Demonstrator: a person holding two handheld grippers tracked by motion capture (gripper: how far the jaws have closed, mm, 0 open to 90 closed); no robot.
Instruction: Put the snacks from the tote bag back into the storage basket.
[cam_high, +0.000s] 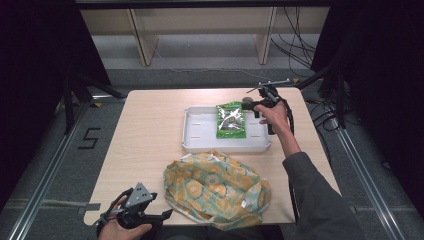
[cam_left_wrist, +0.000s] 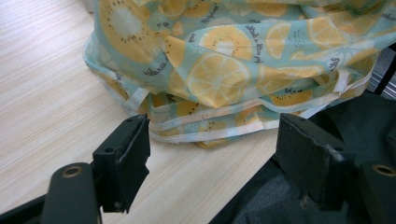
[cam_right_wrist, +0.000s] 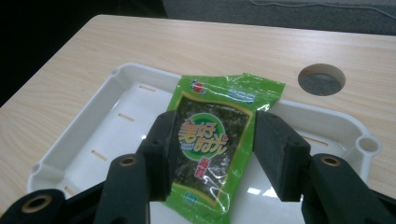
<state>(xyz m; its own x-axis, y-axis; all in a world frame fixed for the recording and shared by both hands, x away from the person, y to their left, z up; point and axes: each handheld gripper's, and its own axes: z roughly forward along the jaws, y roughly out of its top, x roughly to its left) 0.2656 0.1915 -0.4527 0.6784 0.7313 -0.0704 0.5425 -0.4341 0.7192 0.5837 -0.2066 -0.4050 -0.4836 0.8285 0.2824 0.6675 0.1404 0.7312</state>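
Green snack pkt (cam_right_wrist: 212, 144) in tray (cam_right_wrist: 70, 154); right gripper (cam_right_wrist: 210, 154) fingers open above.

The left gripper (cam_high: 167, 214) is resting low at the near table edge in the left hand (cam_high: 120, 225), jaws standing wide apart. The right arm is reaching far forward, its hand (cam_high: 274, 116) holding the right gripper (cam_high: 246, 104) with jaws parted, gripping nothing.
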